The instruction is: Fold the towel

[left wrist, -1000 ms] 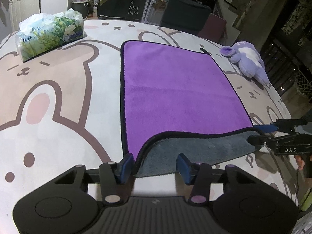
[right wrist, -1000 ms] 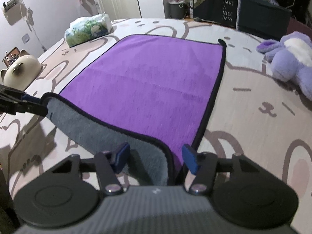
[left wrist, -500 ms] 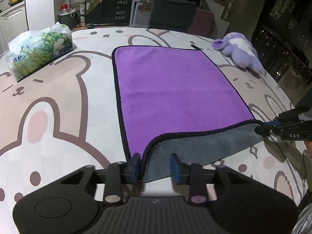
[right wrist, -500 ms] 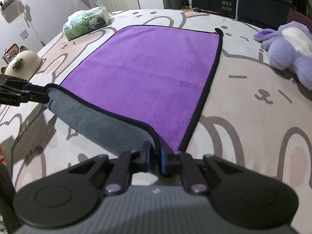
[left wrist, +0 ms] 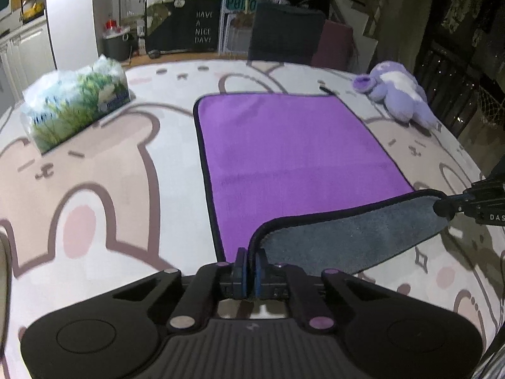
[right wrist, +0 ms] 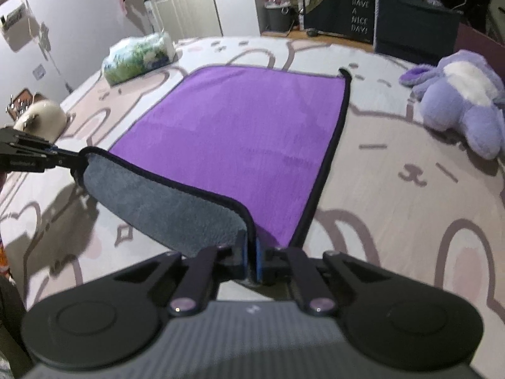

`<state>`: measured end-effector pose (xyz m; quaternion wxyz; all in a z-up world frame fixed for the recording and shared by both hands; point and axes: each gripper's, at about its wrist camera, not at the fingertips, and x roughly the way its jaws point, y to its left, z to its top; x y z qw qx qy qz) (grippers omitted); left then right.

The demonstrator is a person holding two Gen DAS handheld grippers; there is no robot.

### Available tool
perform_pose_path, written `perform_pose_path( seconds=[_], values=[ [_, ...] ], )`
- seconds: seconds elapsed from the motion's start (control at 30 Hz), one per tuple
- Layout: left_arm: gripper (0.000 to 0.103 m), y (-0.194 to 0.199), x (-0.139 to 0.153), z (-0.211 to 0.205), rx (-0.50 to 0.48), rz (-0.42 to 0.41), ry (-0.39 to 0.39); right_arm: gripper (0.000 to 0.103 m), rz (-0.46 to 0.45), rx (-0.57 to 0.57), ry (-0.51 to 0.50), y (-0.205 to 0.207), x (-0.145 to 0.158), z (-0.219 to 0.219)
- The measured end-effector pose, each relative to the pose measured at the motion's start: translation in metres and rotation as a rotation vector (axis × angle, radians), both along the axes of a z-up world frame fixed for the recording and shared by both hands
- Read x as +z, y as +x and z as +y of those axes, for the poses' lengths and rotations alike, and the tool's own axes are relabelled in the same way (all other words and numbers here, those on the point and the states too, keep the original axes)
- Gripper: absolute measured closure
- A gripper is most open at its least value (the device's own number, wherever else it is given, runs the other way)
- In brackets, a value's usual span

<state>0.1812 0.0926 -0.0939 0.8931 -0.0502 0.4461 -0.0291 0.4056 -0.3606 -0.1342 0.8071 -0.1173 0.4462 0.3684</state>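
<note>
the towel [left wrist: 293,145] is a plush purple rectangle edged with a narrow black binding, its underside a darker grey pile. most of it lies flat on the desk [left wrist: 104,189], which is covered by a soft cloth printed with pale pink and brown cartoon bears. the near edge is lifted off the surface and curled back, so a long strip of the grey underside [right wrist: 164,202] faces up between the two near corners. a small black loop [right wrist: 345,72] sticks out at the far right corner.

the left gripper [left wrist: 249,268] is closed tight on the near left corner, its blue pads pressed against the black binding with only the cloth's thickness between them. the right gripper [right wrist: 251,260] is likewise closed on the near right corner, the hem running down into the slot between its pads. each gripper shows in the other's view as a thin black beak holding the far end of the raised strip.

a crinkly plastic tissue pack [left wrist: 75,107] with a green leaf print sits on the desk well left of the towel. a fuzzy lavender and white plush toy [right wrist: 460,101] lies off the far right corner, apart from the cloth. a rounded cream object [right wrist: 41,120] sits at the desk's left edge in the right wrist view.
</note>
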Motion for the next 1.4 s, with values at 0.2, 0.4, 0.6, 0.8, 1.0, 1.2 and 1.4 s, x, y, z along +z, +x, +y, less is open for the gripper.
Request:
perform_pose_path(
  seconds=[0.2,0.4,0.6,0.8,1.0,1.2,1.4],
  values=[
    [0.098,0.008,0.016,-0.002,0.004,-0.056,0.028,0.097,-0.050,-0.038,0.059,0.001,0.018,-0.002],
    [0.098,0.016,0.034,-0.001,0.036,-0.128,0.034,0.098,-0.099,-0.079,0.105,0.006,0.036,-0.003],
    [0.098,0.030,0.053,-0.003,0.073,-0.204,0.042,0.098,-0.161,-0.128,0.148,0.018,0.052,0.002],
    [0.098,0.046,0.064,0.000,0.114,-0.258,0.046,0.098,-0.214,-0.180,0.193,0.031,0.067,0.006],
    [0.098,0.062,0.072,0.003,0.148,-0.309,0.059,0.098,-0.260,-0.218,0.219,0.046,0.077,0.015],
    [0.098,0.080,0.073,0.007,0.186,-0.340,0.074,0.098,-0.304,-0.255,0.237,0.061,0.082,0.026],
    [0.098,0.101,0.072,0.012,0.220,-0.378,0.091,0.098,-0.336,-0.283,0.243,0.076,0.080,0.038]
  ],
)
